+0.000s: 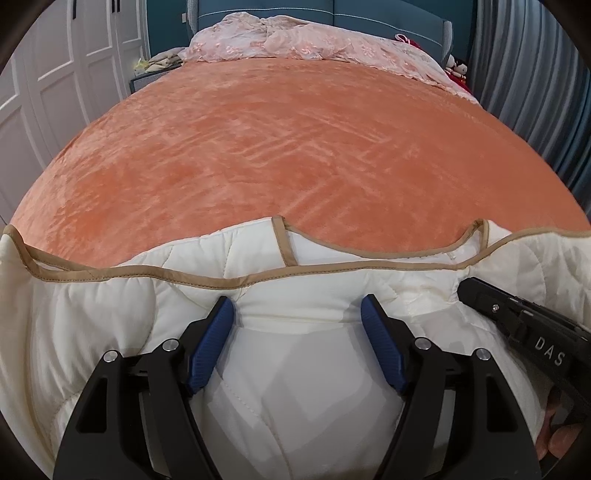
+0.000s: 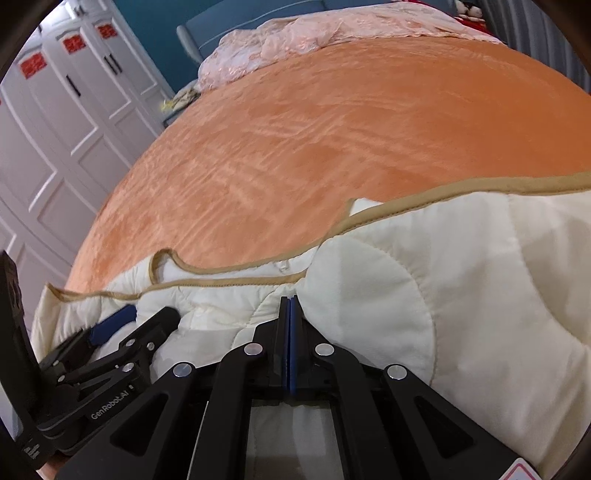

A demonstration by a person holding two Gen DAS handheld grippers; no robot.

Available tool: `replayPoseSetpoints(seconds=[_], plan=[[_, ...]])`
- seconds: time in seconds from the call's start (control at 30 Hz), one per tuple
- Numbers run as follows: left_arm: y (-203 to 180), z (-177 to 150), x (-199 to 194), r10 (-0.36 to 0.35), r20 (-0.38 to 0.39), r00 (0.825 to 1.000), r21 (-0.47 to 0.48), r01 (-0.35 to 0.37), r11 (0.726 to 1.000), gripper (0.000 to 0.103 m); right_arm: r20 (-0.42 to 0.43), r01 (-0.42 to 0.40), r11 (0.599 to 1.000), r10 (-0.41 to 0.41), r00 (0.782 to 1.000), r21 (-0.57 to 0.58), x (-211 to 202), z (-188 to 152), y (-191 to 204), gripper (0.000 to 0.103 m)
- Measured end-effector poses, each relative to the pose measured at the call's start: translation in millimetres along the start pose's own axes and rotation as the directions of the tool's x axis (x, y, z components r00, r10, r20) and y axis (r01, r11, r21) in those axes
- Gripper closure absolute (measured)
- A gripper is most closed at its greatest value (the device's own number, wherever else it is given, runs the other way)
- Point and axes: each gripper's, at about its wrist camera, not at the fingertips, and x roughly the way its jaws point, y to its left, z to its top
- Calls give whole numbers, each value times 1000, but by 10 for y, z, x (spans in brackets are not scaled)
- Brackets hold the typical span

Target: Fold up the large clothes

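A cream quilted garment (image 1: 110, 325) with tan binding lies at the near edge of an orange bed cover (image 1: 277, 140); it also shows in the right wrist view (image 2: 461, 288). My left gripper (image 1: 297, 306) is open, its blue pads either side of a fold of the garment, just below the tan trim. My right gripper (image 2: 290, 301) is shut on the garment's cream fabric near the trim. In the left wrist view the right gripper (image 1: 466, 290) comes in from the right. The left gripper (image 2: 147, 314) shows at the lower left of the right wrist view.
A pink lace cover (image 1: 314, 44) lies bunched at the head of the bed by a blue headboard (image 1: 369, 14). White wardrobe doors (image 2: 55, 129) stand to the left, grey curtains (image 1: 535, 92) to the right.
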Motion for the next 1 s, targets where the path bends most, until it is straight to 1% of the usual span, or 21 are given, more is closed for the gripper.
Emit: replayPoseSetpoints(seconds=[0.07, 0.1, 0.13, 0.17, 0.2, 0.27, 0.3, 0.33, 0.4, 0.47, 0.53, 0.6, 0.63, 0.7, 0.8, 0.87, 1.0], plan=[[81, 30, -87, -22, -4, 1000, -32, 22, 999, 36, 36, 36, 999, -38, 999, 35, -130, 17, -45, 103], [159, 43, -188, -9, 0, 1000, -62, 9, 998, 36, 64, 80, 994, -85, 994, 72, -272, 29, -88, 103], [232, 37, -280, 10, 6, 1000, -85, -9, 996, 36, 86, 107, 989, -116, 990, 100, -390, 30, -118, 103], [306, 23, -364, 19, 11, 1000, -104, -17, 994, 35, 109, 126, 984, -140, 984, 128, -519, 20, -155, 94], [431, -22, -499, 26, 12, 1000, -126, -24, 992, 35, 124, 130, 980, -150, 981, 150, -666, -5, -182, 90], [577, -104, -678, 52, 13, 999, -132, -49, 990, 35, 121, 116, 981, -135, 983, 157, -830, -52, -171, 90], [654, -174, -810, 88, 23, 996, -132, -84, 988, 35, 114, 96, 985, -113, 987, 146, -923, -94, -119, 90], [700, -221, -891, 109, 28, 994, -129, -105, 986, 35, 103, 79, 989, -92, 990, 123, -990, -130, -42, 90], [805, -325, -1046, 113, 19, 993, -141, -109, 984, 35, 71, 44, 998, -48, 996, 51, -1072, -236, 193, 90], [869, -410, -1149, 96, 7, 995, -164, -94, 982, 35, 33, 19, 1000, -19, 999, -13, -1067, -345, 452, 90], [850, -478, -1234, 126, 1, 992, -157, -124, 980, 35, -27, -9, 998, 7, 1000, -67, -962, -457, 713, 90], [815, -531, -1278, 151, -2, 988, -141, -150, 979, 35, -80, -4, 993, -5, 997, -114, -806, -572, 886, 90], [809, -558, -1296, 158, -8, 987, -140, -158, 977, 35, -98, 15, 991, -28, 995, -132, -720, -624, 934, 90], [829, -612, -1331, 146, -18, 989, -152, -147, 977, 35, -109, 49, 989, -64, 992, -136, -616, -694, 928, 90], [849, -685, -1400, 145, -24, 989, -156, -146, 977, 35, -107, 47, 993, -58, 993, -104, -618, -734, 836, 93], [858, -719, -1419, 146, -31, 989, -157, -149, 976, 35, -116, 53, 995, -62, 991, -86, -660, -718, 822, 97], [881, -779, -1452, 139, -46, 989, -172, -145, 974, 35, -116, 67, 996, -73, 990, -58, -755, -747, 755, 99]])
